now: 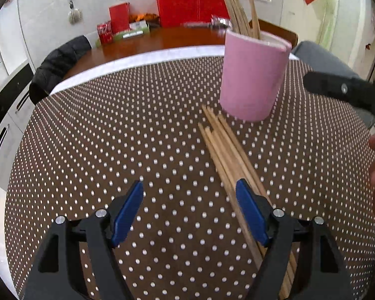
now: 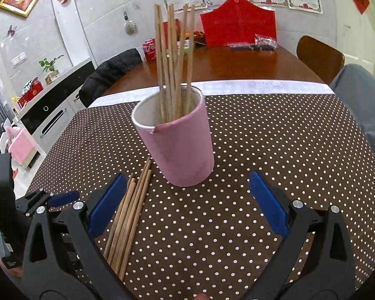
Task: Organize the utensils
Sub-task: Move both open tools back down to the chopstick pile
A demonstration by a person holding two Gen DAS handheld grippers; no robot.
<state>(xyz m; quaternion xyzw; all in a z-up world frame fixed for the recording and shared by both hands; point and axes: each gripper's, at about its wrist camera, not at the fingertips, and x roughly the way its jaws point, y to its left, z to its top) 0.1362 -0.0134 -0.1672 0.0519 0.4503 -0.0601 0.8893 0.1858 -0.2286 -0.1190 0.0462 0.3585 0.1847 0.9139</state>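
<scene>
Wooden chopsticks (image 2: 127, 215), thin, light-brown and loosely bundled, are lying flat on the brown polka-dot worktop (image 2: 237, 225) just beside the pink cylindrical cup (image 2: 180, 145), which is holding more upright. Left gripper (image 1: 190, 212) and right gripper (image 2: 187, 205) are both hovering with fingers spread, grasping nothing.

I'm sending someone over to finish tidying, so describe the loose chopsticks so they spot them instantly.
On the brown white-dotted tablecloth stands a pink cylindrical cup. At its base lies a bundle of bare wooden chopsticks. Unlike the chopsticks standing upright in the cup, these lie flat.
</scene>
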